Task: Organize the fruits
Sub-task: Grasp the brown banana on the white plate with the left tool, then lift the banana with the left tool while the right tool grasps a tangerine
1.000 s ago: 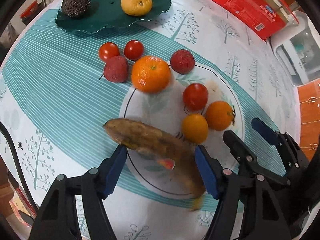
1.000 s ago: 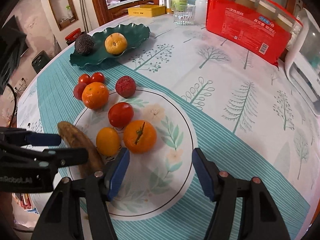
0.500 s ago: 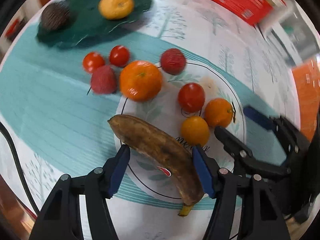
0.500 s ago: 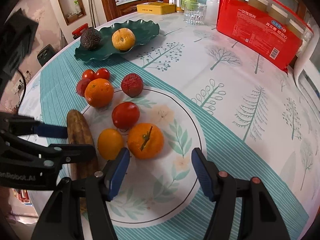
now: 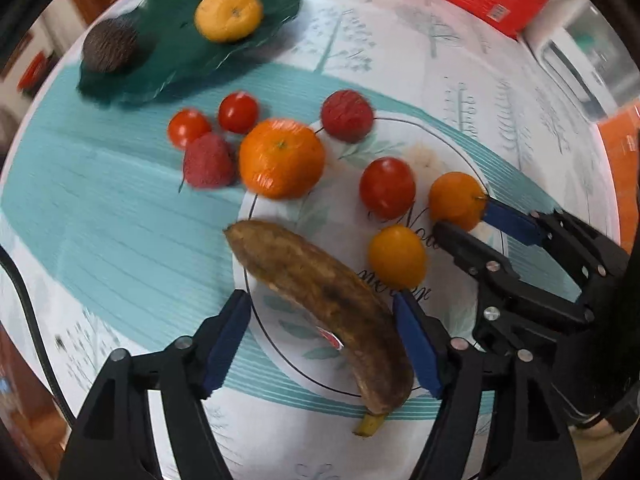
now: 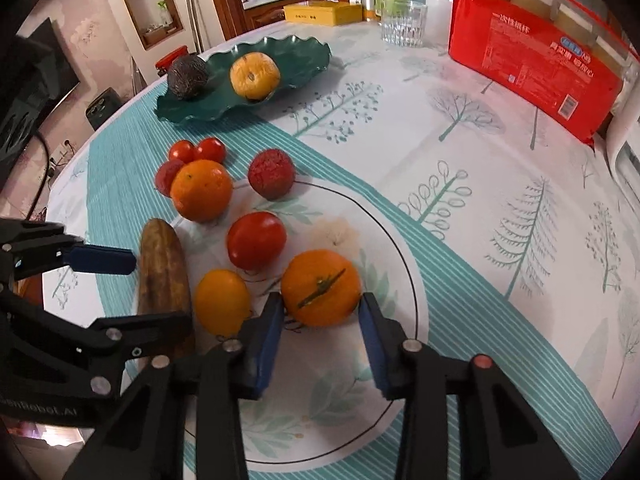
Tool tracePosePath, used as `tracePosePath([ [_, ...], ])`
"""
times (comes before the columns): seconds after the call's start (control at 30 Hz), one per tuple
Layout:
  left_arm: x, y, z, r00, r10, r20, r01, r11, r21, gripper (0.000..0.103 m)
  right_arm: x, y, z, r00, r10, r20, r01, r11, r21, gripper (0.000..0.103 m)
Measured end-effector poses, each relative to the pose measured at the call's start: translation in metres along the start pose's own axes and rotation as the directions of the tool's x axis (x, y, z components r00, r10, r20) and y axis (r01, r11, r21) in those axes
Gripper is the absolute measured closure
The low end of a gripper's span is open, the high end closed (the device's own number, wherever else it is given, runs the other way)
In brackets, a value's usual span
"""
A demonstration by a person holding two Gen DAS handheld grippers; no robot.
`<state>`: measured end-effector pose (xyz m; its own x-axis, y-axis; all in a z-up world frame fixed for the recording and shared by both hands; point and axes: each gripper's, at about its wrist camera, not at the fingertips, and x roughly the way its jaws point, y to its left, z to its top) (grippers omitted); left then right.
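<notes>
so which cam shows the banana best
The left wrist view. There the banana lies nearly whole between the open left gripper, tip to yellow stem, though slightly blurred. In the right wrist view the banana shows only its blunt end; the left gripper hides the rest.

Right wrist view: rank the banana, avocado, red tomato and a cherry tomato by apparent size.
1. banana, partly hidden
2. red tomato
3. avocado, farther away, so its rank against the tomato is unsure
4. cherry tomato
</notes>
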<state>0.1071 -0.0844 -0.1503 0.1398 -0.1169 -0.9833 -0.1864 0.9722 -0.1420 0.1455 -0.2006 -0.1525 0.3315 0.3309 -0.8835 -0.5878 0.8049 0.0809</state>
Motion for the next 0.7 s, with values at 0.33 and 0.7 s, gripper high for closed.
tracePosePath([
  [0.33,0.000,-0.021,-0.021,1.000,-0.010,0.009,0.010,0.999,0.036,0.054,-0.004,-0.006,-0.005,1.000,0.004,-0.003,-0.004,1.000,0.023,0.066],
  [0.7,-0.012,-0.013,-0.043,1.000,0.001,0.010,-0.002,0.990,0.141,0.070,-0.018,0.006,-0.018,0.999,0.033,0.005,-0.033,0.999,0.027,0.067],
])
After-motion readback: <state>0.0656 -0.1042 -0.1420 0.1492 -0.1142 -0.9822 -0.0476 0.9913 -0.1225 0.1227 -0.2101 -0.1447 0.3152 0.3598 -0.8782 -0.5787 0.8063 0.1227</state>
